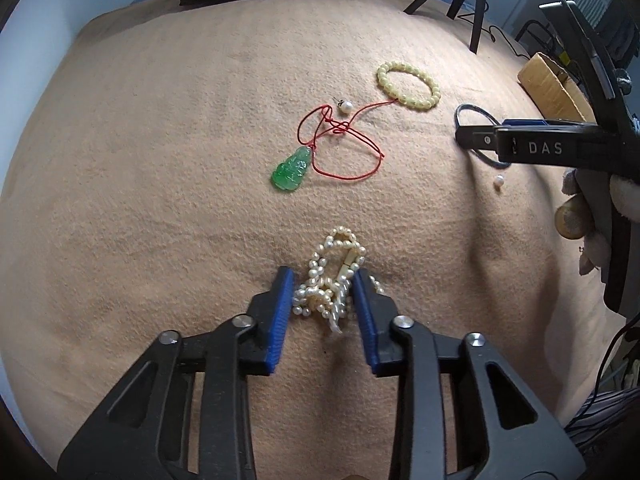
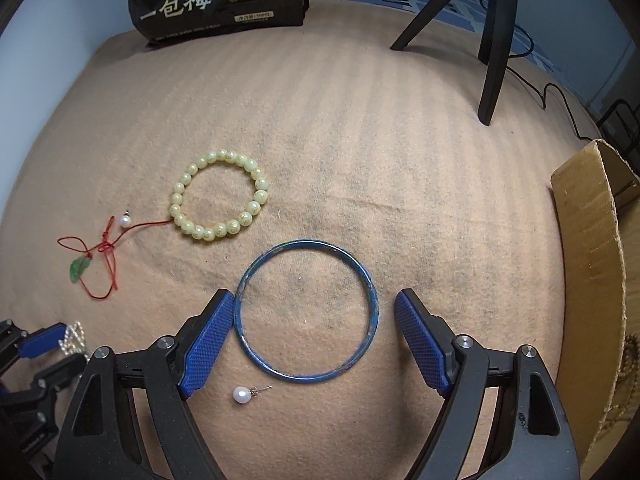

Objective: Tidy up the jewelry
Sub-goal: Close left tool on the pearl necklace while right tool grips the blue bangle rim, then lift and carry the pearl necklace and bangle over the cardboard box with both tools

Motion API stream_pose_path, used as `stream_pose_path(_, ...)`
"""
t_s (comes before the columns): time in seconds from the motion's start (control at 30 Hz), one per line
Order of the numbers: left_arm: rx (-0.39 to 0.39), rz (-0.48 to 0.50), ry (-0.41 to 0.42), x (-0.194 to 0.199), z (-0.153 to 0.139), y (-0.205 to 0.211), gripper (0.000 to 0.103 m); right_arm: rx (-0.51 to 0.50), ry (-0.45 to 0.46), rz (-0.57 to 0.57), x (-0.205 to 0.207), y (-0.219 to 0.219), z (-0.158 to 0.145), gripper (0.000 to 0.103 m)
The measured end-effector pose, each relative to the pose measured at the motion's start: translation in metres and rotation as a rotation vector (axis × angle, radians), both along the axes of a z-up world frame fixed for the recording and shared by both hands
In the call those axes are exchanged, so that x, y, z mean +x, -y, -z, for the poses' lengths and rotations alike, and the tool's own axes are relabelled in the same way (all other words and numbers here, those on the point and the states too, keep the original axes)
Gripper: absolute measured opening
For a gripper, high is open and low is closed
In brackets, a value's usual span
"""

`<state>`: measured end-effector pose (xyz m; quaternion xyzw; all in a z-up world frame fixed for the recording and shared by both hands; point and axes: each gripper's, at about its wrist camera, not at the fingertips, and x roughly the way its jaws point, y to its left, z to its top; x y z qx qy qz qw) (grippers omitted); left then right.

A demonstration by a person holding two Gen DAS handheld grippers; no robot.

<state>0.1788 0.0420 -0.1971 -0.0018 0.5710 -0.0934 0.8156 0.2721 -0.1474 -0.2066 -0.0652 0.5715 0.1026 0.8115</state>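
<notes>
A heap of pearl necklace [image 1: 334,280] lies on the tan blanket between the open pads of my left gripper [image 1: 323,280]; it shows too in the right wrist view [image 2: 76,338]. My right gripper [image 2: 314,302] is open around a blue bangle [image 2: 306,310], its left pad touching the rim. It also shows in the left wrist view [image 1: 472,138]. A green jade pendant [image 1: 291,170] on a red cord [image 1: 344,148], a yellow bead bracelet [image 2: 218,200] and two pearl earrings [image 2: 242,394] [image 2: 125,221] lie loose.
An open cardboard box [image 2: 592,280] stands at the right edge of the blanket. A black snack bag [image 2: 220,0] stands at the back. A black tripod [image 2: 492,40] stands at the back right with a cable beside it.
</notes>
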Motion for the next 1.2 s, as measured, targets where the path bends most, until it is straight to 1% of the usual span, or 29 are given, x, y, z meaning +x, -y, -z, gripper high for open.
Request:
stream_pose_path(0.13,-0.005,-0.008,0.004,0.002,-0.001,-0.004,0.015,-0.011,-0.010,-0.013,0.004,-0.005,0.001,0.082)
stream_pose_path(0.2,-0.005,-0.009,0.008,0.001,-0.002,-0.005,0.014,-0.010,-0.014,-0.017,0.003,-0.007,0.001,0.081)
stream_pose_path(0.23,-0.005,-0.009,0.010,0.001,-0.002,-0.006,0.013,-0.007,-0.016,-0.017,0.004,-0.007,0.001,0.079)
stream_pose_path(0.27,-0.004,-0.009,0.011,0.001,-0.002,-0.005,0.013,-0.007,-0.016,-0.018,0.004,-0.008,0.001,0.077)
stream_pose_path(0.3,-0.005,-0.009,0.012,0.001,-0.003,-0.006,0.013,-0.007,-0.016,-0.020,0.001,-0.008,-0.002,0.072)
stream_pose_path(0.33,-0.006,-0.010,0.013,0.000,-0.003,-0.007,0.012,-0.006,-0.015,-0.023,0.003,-0.009,-0.002,0.071)
stream_pose_path(0.57,-0.034,-0.025,0.027,-0.003,-0.014,-0.012,0.010,0.022,-0.008,-0.020,-0.003,0.000,-0.008,0.071)
stream_pose_path(0.73,-0.062,-0.035,0.051,-0.003,-0.027,-0.014,0.010,0.039,0.012,0.004,-0.004,0.016,-0.015,0.071)
stream_pose_path(1.0,-0.116,-0.063,0.099,-0.001,-0.051,-0.015,0.010,0.057,0.061,0.022,-0.010,0.038,-0.036,0.071)
stream_pose_path(1.2,-0.147,-0.057,0.135,0.002,-0.069,-0.007,0.010,0.069,0.102,0.037,-0.017,0.051,-0.053,0.071)
